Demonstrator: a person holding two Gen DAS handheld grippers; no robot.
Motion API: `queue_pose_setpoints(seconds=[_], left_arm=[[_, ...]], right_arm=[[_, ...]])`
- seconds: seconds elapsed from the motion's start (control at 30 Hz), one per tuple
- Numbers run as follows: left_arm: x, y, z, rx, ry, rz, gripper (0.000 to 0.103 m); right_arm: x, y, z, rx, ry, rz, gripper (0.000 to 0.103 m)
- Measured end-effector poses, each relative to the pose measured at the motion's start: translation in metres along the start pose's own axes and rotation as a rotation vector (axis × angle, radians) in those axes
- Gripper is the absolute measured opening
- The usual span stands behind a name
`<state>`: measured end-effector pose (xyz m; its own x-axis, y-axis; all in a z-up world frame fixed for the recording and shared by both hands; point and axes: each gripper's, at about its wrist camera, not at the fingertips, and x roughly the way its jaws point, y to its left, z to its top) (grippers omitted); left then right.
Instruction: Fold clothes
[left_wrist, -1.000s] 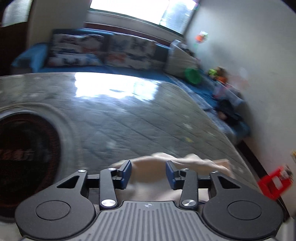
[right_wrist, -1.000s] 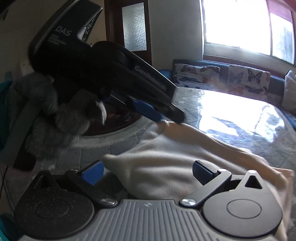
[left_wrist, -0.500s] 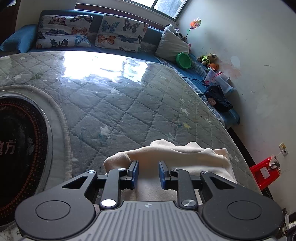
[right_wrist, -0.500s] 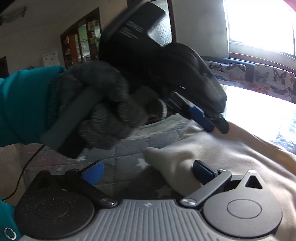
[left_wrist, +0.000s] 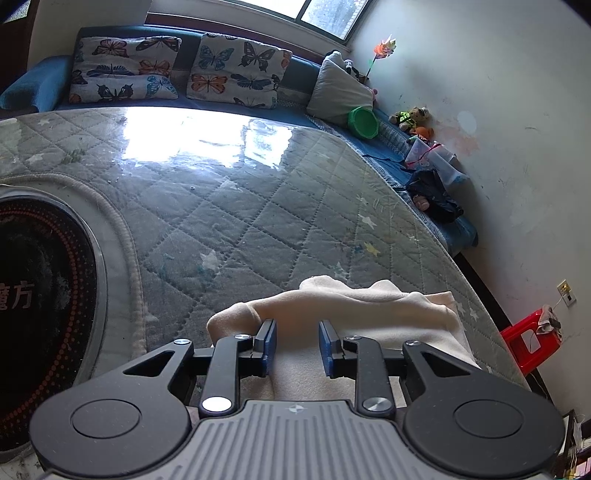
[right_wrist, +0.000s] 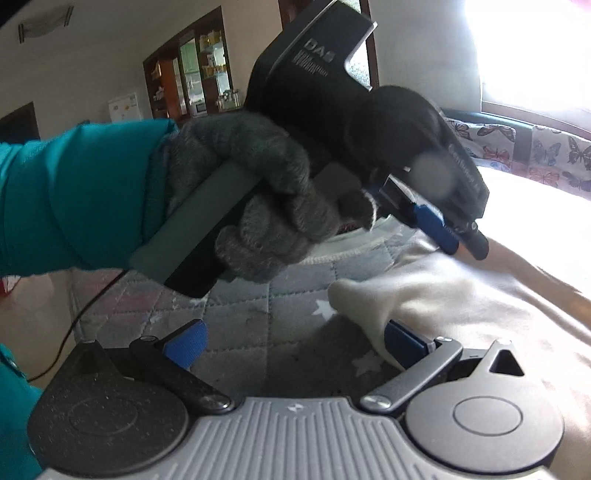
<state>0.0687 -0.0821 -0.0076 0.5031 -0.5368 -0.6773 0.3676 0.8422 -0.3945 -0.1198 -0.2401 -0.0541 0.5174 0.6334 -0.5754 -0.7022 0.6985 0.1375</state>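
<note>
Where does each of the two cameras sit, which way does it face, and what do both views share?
Left wrist: sits on the left gripper, faces down along its fingers over the cream fleece garment and grey quilted mattress towards butterfly-print cushions; no body shows.
Right wrist: sits on the right gripper, faces across the garment's corner at the left gripper, held by a grey-gloved hand with a teal sleeve.
Shared: garment, mattress, cushions, left gripper.

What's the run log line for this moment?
task: fold clothes | left gripper: jaws opening, cream garment between them | right gripper: open, one pad at garment corner | surface: quilted mattress
</note>
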Motion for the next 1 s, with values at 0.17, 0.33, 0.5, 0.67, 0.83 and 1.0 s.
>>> queue_pose_setpoints(seconds=[0.17, 0.33, 0.5, 0.67, 0.83, 1.0], left_arm=[[-0.002, -0.001, -0.002, 0.005, -0.003, 0.002, 0.032], [-0.004, -0.002, -0.006, 0.008, -0.009, -0.001, 0.036], [-0.003, -0.005, -0.006, 0.019, -0.013, 0.0, 0.039], [-0.003, -0.006, -0.007, 0.023, -0.013, 0.003, 0.039], [-0.003, -0.007, -0.007, 0.025, -0.016, 0.006, 0.041], [-0.012, -0.019, -0.013, 0.065, -0.034, 0.02, 0.049]], right_arm=[[-0.014, -0.002, -0.001, 0.028, -0.024, -0.016, 0.103], [-0.039, -0.02, -0.005, 0.103, -0.078, -0.13, 0.103], [-0.059, -0.055, -0.019, 0.227, -0.091, -0.296, 0.103], [-0.072, -0.078, -0.034, 0.311, -0.075, -0.386, 0.103], [-0.085, -0.078, -0.045, 0.316, -0.061, -0.393, 0.103], [-0.096, -0.069, -0.043, 0.3, -0.08, -0.403, 0.103]])
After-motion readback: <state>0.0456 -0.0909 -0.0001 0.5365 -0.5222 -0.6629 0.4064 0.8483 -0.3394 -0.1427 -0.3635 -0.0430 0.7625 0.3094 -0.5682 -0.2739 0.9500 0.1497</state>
